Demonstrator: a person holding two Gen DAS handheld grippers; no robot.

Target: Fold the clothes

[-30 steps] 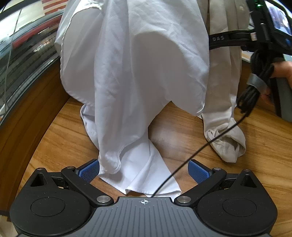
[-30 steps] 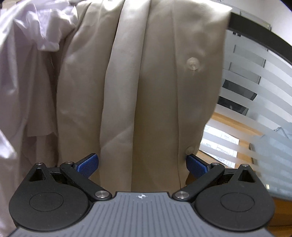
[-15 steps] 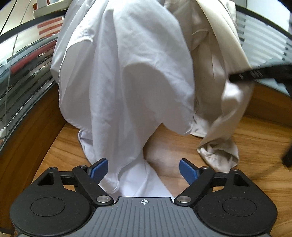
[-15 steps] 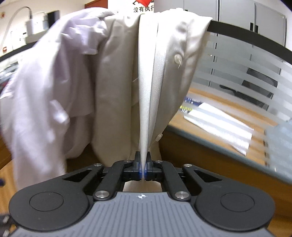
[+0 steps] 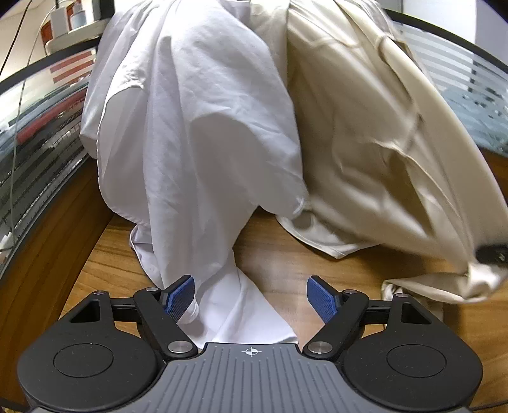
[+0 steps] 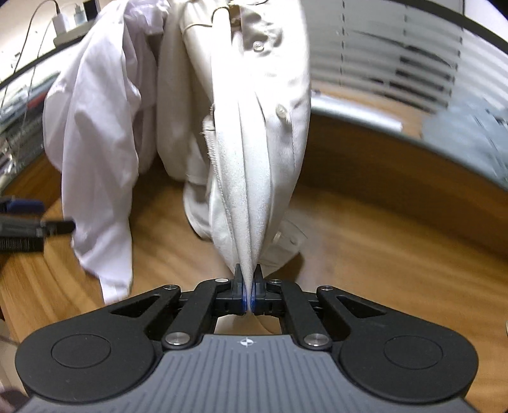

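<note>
A white shirt [image 5: 190, 133] and a beige buttoned shirt [image 5: 365, 143] hang over the partition at the back of a wooden desk [image 5: 276, 254]. My left gripper [image 5: 250, 297] is open low over the desk, and the white shirt's trailing hem lies between its blue pads [image 5: 179, 295]. My right gripper [image 6: 248, 286] is shut on the beige shirt's [image 6: 254, 152] front edge and stretches the cloth toward me. The white shirt [image 6: 95, 127] hangs to its left.
A frosted glass partition [image 6: 397, 63] with a dark top rail curves round the desk's back. The left gripper's dark body [image 6: 22, 235] shows at the left edge of the right wrist view. Chargers and cables [image 5: 63, 19] sit on a shelf at upper left.
My right gripper has shut on the beige shirt and drawn it out away from the partition. My left gripper has stayed open and moved slightly nearer the white shirt.
</note>
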